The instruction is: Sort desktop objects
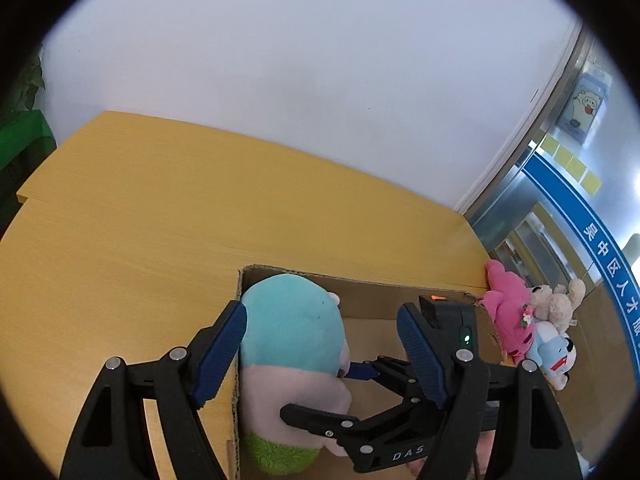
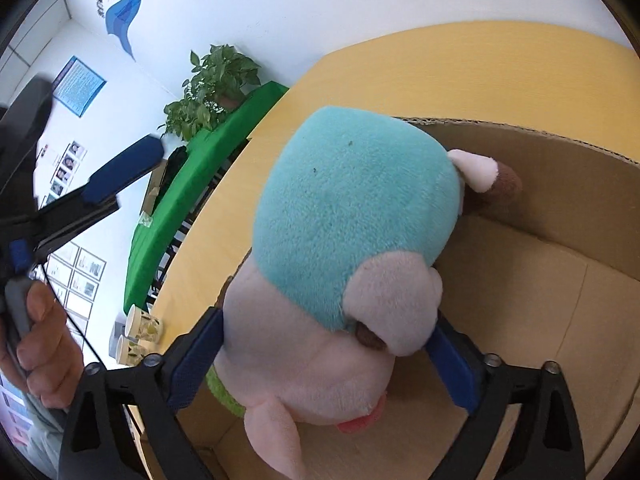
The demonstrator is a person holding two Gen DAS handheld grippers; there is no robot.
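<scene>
Your right gripper (image 2: 332, 360) clamps the teal-and-pink plush pig (image 2: 352, 220) over the brown cardboard box (image 2: 520, 152), likely for dropping in; left gripper (image 1: 320, 344) fingers spread, empty.

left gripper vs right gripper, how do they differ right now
The left gripper stands wide open and holds nothing, while the right gripper is shut on the teal and pink plush pig. The left gripper hangs above the brown cardboard box, and the right gripper reaches lower into it with the toy. Both have black frames with blue finger pads.
</scene>
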